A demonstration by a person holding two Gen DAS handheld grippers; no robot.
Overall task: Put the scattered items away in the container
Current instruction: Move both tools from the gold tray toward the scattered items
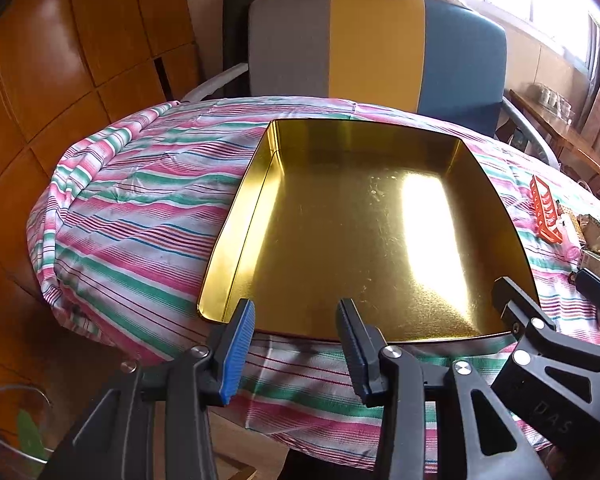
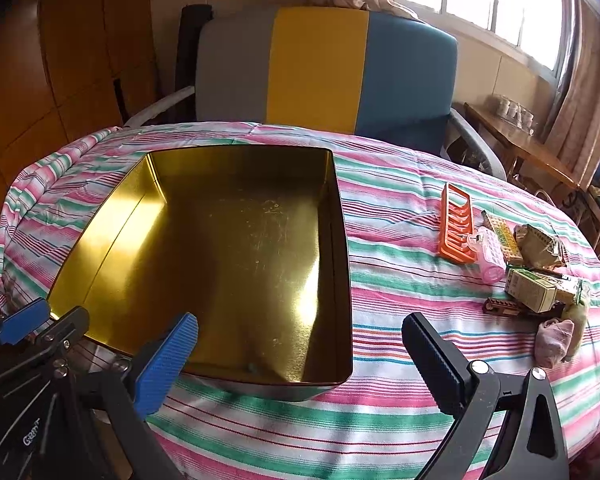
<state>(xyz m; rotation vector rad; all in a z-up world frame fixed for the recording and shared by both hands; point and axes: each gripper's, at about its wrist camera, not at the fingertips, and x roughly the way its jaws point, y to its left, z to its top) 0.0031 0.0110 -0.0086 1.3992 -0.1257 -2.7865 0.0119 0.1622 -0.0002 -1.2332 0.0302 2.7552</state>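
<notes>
- Left wrist view: left gripper [image 1: 296, 320], jaws partly apart, nothing between them, over the near rim of the gold tin [image 1: 236, 216] on the striped surface [image 1: 132, 208].
- Right wrist view: right gripper [image 2: 300, 340], jaws wide apart, empty; orange rack [image 2: 456, 228], pink bottle [image 2: 488, 256], small boxes [image 2: 532, 288] right of tin.

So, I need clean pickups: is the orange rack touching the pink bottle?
Touching. The right wrist view shows the pink bottle lying against the orange rack along its near right edge, no cloth visible between them.
</notes>
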